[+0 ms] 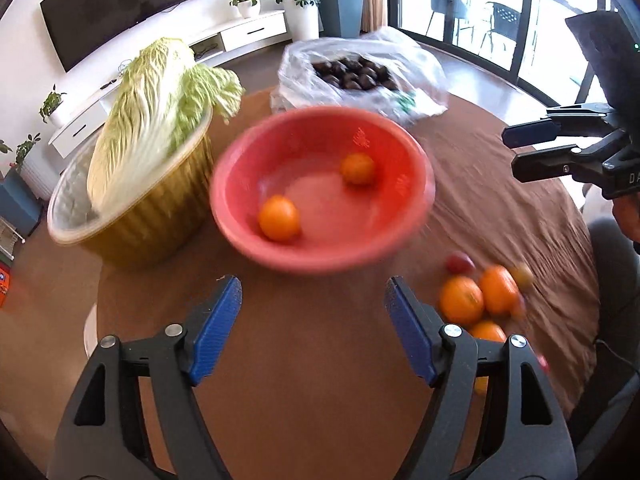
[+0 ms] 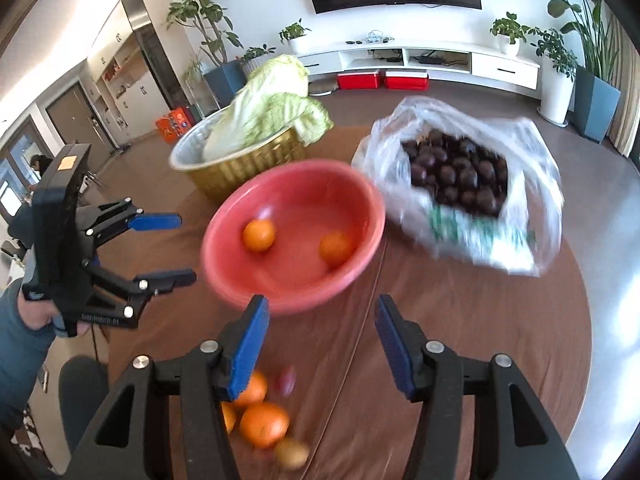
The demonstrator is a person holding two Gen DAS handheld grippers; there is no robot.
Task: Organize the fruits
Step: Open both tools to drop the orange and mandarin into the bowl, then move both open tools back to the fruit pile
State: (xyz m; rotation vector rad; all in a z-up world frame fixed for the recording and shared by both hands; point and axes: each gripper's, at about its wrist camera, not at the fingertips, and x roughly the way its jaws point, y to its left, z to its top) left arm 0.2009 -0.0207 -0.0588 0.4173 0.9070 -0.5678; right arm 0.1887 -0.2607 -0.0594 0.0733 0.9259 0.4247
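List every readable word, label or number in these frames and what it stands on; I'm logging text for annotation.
"DA", cut off at the frame edge: on the right gripper body.
Green print on the plastic bag: too blurred to read.
Embossed marks inside the red bowl: blurred.
White lettering on the left gripper body: too small to read.

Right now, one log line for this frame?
left gripper: open, empty | right gripper: open, empty | round red plastic bowl: two oranges inside | loose orange pile: on brown tablecloth, beside bowl
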